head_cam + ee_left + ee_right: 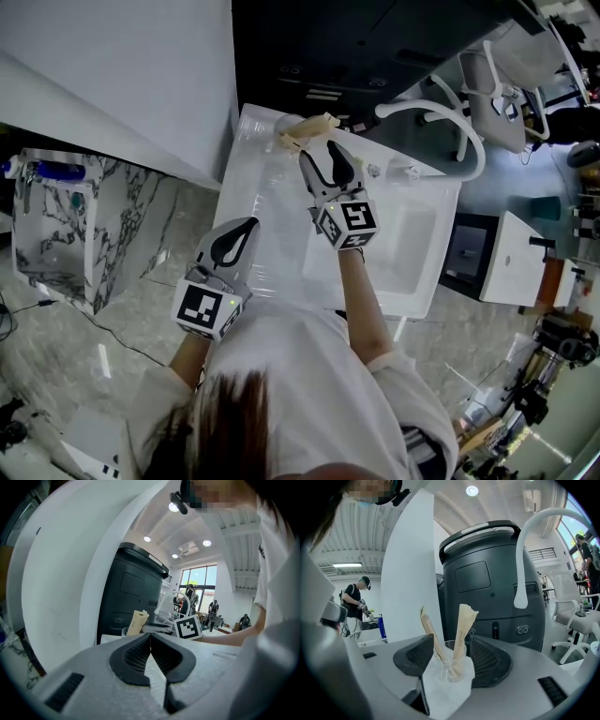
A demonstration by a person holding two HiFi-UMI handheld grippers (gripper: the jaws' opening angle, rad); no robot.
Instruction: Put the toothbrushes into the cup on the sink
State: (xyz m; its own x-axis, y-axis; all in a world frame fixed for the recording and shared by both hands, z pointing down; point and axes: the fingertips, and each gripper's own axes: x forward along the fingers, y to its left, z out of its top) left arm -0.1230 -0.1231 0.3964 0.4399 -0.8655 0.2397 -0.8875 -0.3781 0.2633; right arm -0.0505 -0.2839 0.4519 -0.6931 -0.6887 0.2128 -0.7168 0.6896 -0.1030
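Observation:
A clear cup (290, 126) stands at the far left corner of the white sink (258, 178). Two paper-wrapped toothbrushes (314, 129) stand in it, leaning apart. My right gripper (321, 155) is open just short of the cup, its jaws wide on either side of the cup (451, 663) and toothbrushes (461, 630) with nothing gripped. My left gripper (246, 225) is shut and empty, nearer the sink's front left edge. In the left gripper view its pads meet at the tips (150, 637), and the cup (136, 623) shows farther off.
A white gooseneck faucet (450, 117) arches over the basin (412, 244) to the right. A dark machine (487, 573) stands right behind the cup, and a white wall panel (122, 75) to its left. A marble-patterned cabinet (84, 216) stands at the left.

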